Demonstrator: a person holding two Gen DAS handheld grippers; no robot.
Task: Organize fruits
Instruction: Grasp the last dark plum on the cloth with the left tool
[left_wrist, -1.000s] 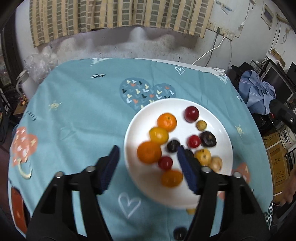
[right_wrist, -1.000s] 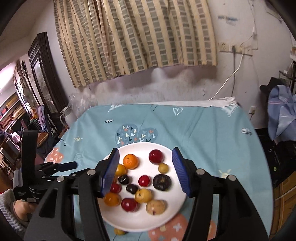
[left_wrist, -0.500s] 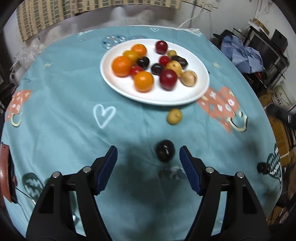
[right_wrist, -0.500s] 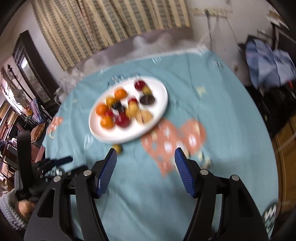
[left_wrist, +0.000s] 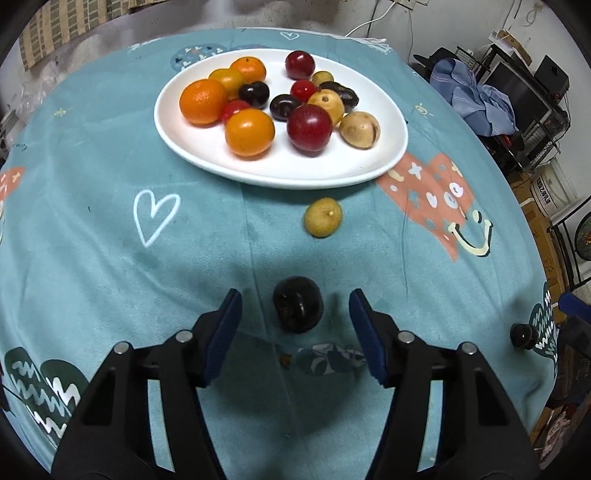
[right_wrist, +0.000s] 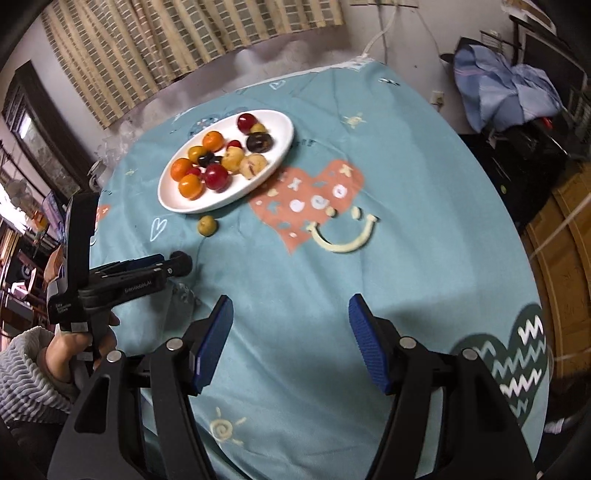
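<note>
Left wrist — glossy round dark plum (left_wrist: 297, 309).

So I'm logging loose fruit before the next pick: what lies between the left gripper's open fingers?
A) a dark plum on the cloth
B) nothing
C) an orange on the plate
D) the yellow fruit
A: the dark plum sits on the tablecloth between the left gripper fingers, untouched.
</note>
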